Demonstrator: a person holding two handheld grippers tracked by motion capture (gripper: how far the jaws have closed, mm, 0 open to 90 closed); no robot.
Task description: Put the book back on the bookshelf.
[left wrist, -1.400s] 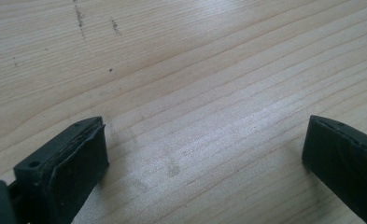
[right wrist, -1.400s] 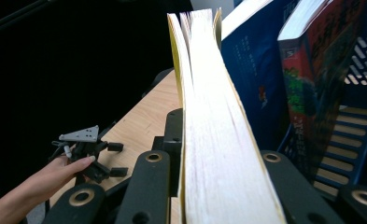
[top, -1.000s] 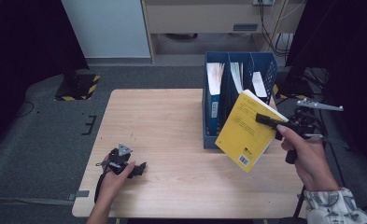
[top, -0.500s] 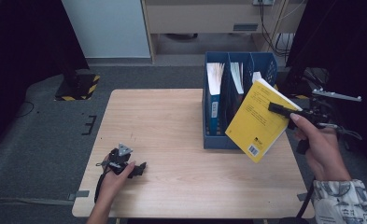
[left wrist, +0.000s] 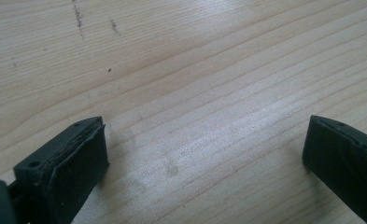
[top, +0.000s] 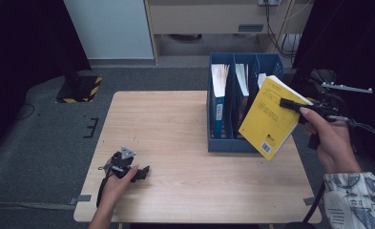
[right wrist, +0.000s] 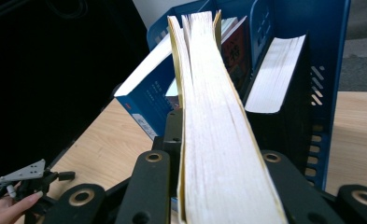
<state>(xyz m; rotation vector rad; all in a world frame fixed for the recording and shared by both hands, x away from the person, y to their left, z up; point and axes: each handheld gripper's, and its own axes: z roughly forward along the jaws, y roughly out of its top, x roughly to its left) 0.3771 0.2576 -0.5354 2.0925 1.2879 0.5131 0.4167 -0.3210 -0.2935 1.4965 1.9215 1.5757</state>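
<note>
— Where do we stand, starting from the near edge of the table [top: 185, 119]?

— My left gripper [top: 128, 168] rests near the front left corner, jaws wide apart, nothing between them but bare wood. It's idle.

— And the right?

— My right gripper [top: 290, 103] is clamped on the yellow book [top: 271, 117], holding it tilted in the air past the right edge, just beside the blue file rack [top: 223, 143]. From the right gripper view I see the page edges running up between the jaws toward the rack.

— So what's left?

— I judge the pickup done; the book isn't in a slot yet. The rack at the far right already holds other books [top: 219, 90], so I need to line up with a free compartment, lower it in, then let go.
</note>
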